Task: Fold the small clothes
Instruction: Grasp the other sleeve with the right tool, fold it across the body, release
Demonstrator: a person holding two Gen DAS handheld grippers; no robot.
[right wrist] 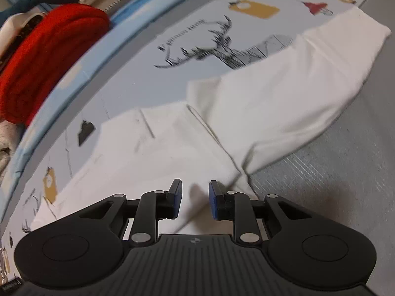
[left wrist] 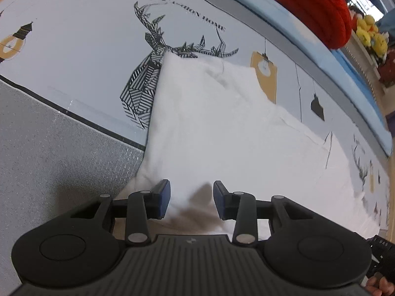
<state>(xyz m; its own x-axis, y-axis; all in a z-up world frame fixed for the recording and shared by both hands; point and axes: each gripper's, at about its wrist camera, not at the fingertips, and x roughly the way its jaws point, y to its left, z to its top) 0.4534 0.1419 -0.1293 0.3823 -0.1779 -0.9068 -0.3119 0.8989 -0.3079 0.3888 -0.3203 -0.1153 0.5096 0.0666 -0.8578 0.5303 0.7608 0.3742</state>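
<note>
**A:** What's nearest?

**B:** The left gripper [left wrist: 191, 198] and right gripper [right wrist: 195, 198], both parted with nothing between the pads, low over a white garment [left wrist: 222, 133] on the table's printed cloth [left wrist: 81, 49].

**A:** What's hard to see?

**B:** The garment's near edge hides under both tools; the right view is blurred.

**A:** And farther?

**B:** A red knit bundle [right wrist: 47, 56] beyond the far edge, cut off.
</note>
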